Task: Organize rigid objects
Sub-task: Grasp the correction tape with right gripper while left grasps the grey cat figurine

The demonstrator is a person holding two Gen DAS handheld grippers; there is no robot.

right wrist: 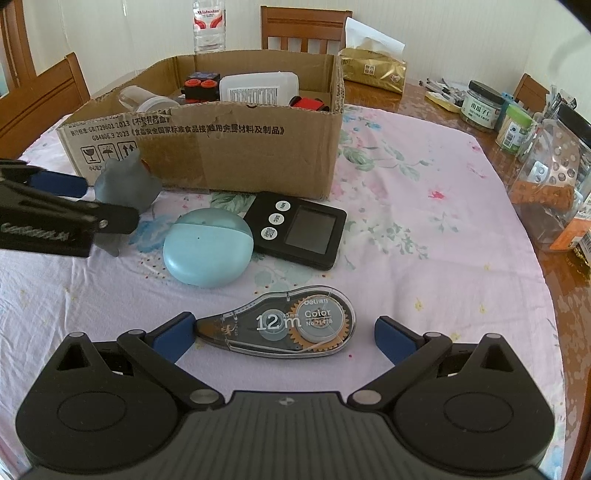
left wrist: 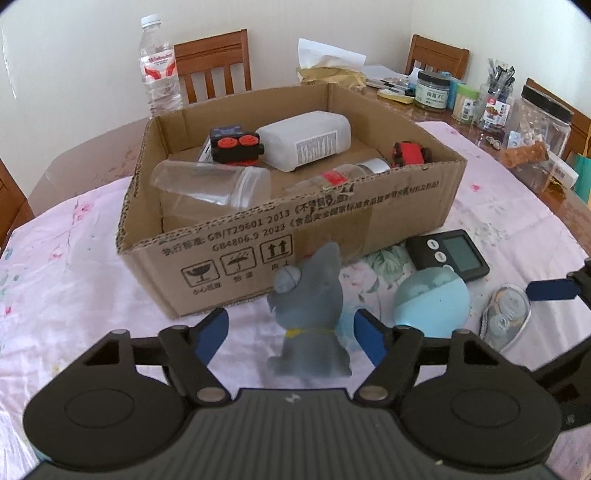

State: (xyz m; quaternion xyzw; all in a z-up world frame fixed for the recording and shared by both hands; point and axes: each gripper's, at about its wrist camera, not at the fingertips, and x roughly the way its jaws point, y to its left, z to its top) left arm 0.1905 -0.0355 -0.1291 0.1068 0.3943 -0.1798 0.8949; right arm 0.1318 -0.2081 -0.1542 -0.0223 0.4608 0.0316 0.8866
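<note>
A grey cat figure [left wrist: 310, 314] stands upright on the pink cloth, just in front of the cardboard box [left wrist: 332, 221]. My left gripper [left wrist: 291, 334] is open around it, a blue pad on each side and a gap showing at the left pad. A clear correction tape dispenser [right wrist: 295, 325] lies flat between the fingers of my right gripper [right wrist: 284, 334], which is open; its tip sits close to the left pad and the right pad stands apart. A light blue round case [right wrist: 207, 251] and a black timer [right wrist: 299, 229] lie between the two grippers and the box.
The box holds a clear cup [left wrist: 214, 184], a white bottle [left wrist: 306, 140], a black and red toy [left wrist: 236, 144] and a red toy car [left wrist: 410, 151]. A water bottle [left wrist: 159, 62] stands behind it. Jars [right wrist: 480, 105] and a clear container [right wrist: 554, 177] crowd the right edge. Wooden chairs [right wrist: 303, 26] ring the table.
</note>
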